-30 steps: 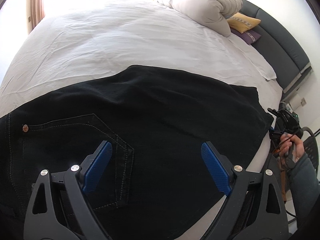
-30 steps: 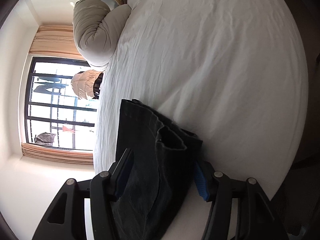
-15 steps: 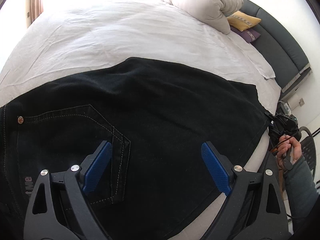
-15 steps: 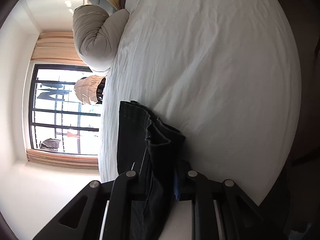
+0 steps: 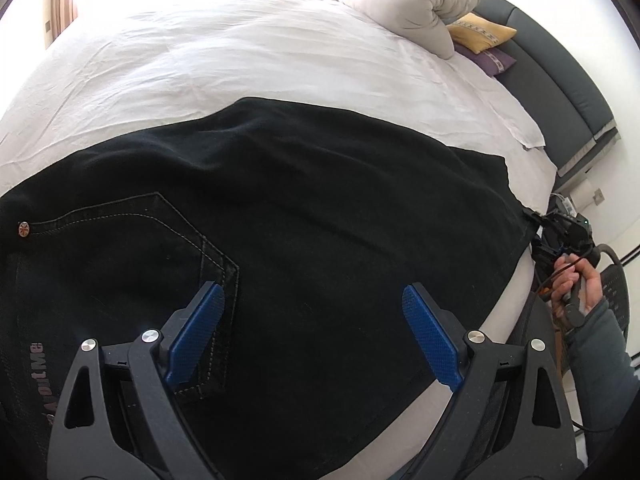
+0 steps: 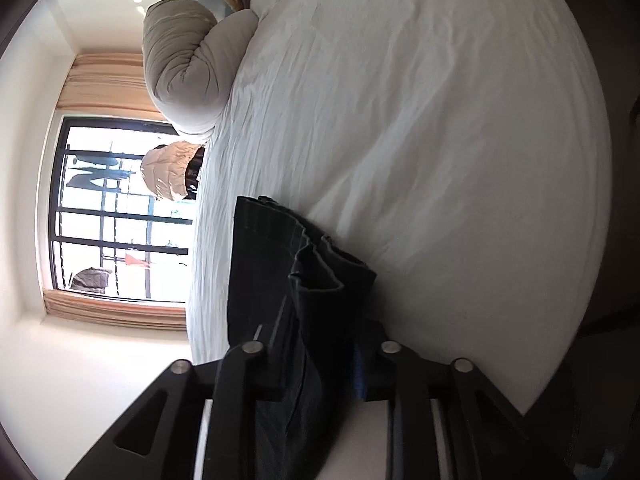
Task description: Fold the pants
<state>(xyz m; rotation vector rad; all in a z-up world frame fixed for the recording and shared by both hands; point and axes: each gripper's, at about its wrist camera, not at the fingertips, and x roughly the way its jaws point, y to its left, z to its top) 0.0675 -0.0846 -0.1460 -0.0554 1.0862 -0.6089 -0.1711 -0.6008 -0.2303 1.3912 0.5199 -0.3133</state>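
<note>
Black jeans (image 5: 320,200) lie flat across the white bed (image 5: 240,60), back pocket at the lower left. My left gripper (image 5: 311,288) hovers over them by the pocket, open, nothing between its blue pads (image 5: 196,340). At the right edge of the bed a hand (image 5: 576,284) holds my right gripper (image 5: 560,236) at the leg ends. In the right wrist view the bunched hems (image 6: 320,280) stand between the jaws of my right gripper (image 6: 320,364). Those jaws are opening slightly, and the cloth still fills the gap against both pads.
A rolled beige duvet (image 5: 408,4), a yellow cushion (image 5: 480,32) and a purple cushion (image 5: 492,58) sit at the dark headboard (image 5: 560,92). A barred window (image 6: 112,208) with curtains is beyond the far side of the bed. White sheet stretches beyond the jeans.
The right jaws narrowed onto the bunched leg ends, then eased a little wider. The left gripper stayed open and shifted only slightly over the jeans.
</note>
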